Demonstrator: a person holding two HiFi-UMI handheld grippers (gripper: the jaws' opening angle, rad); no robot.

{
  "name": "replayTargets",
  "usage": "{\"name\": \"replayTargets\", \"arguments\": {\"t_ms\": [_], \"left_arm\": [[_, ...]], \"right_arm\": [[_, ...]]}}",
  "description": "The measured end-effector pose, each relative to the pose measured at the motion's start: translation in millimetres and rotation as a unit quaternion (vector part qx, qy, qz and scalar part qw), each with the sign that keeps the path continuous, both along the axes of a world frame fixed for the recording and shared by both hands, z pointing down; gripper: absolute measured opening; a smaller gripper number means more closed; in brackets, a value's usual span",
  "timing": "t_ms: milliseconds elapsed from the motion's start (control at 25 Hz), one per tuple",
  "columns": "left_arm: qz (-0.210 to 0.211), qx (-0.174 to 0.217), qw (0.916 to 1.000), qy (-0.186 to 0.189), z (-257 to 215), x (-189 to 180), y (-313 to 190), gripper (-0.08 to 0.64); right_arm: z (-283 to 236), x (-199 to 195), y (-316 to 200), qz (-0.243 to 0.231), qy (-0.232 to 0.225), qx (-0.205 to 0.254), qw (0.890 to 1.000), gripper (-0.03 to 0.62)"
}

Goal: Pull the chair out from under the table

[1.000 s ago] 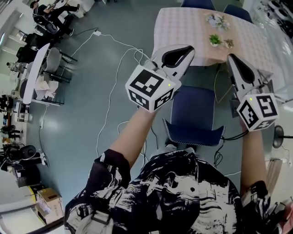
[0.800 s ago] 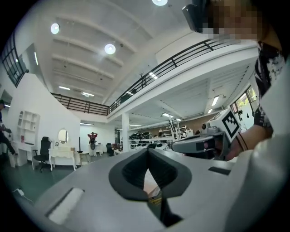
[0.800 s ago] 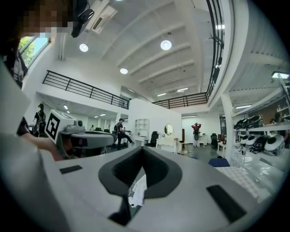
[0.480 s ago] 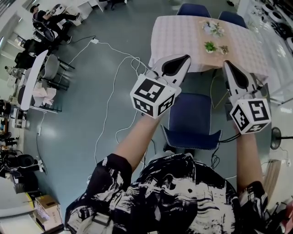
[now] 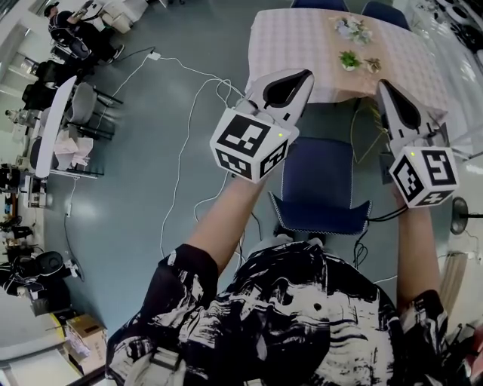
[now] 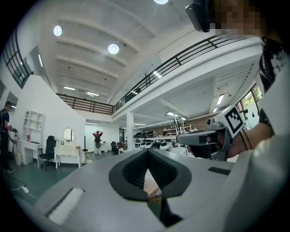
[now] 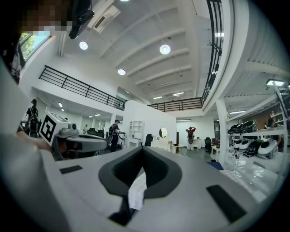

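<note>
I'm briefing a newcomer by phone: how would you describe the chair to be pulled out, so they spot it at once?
Find the table with the pale checked cloth and small plants on it. The chair is the blue one at its near edge, its back towards the person; the other blue chairs stand along the far edge.

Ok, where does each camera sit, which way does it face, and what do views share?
Head view: on the person's head, steeply down at the blue chair and table; forearms, left gripper, right gripper show.
Left gripper view: on that gripper, level across the hall; own shut fingers.
Right gripper view: likewise, own shut fingers.
Shared: each gripper view shows the other gripper.
</note>
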State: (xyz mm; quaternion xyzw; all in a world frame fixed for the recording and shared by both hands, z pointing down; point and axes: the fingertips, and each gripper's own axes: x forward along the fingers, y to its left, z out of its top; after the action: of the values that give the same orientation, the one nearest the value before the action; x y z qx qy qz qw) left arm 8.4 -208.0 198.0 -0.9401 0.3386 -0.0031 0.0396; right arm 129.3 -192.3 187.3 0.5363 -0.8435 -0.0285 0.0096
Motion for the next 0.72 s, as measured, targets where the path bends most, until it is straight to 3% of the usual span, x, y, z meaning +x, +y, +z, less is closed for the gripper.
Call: {"name": "replayTargets", "arguments": {"t_ms": [720], "left_arm": [[0.001,0.007,0.9999,-0.012,-4,8,-11,0.003]], "right_arm": [[1,6,-11,-0.006,0.002,-0.003,1.0,0.002]]}}
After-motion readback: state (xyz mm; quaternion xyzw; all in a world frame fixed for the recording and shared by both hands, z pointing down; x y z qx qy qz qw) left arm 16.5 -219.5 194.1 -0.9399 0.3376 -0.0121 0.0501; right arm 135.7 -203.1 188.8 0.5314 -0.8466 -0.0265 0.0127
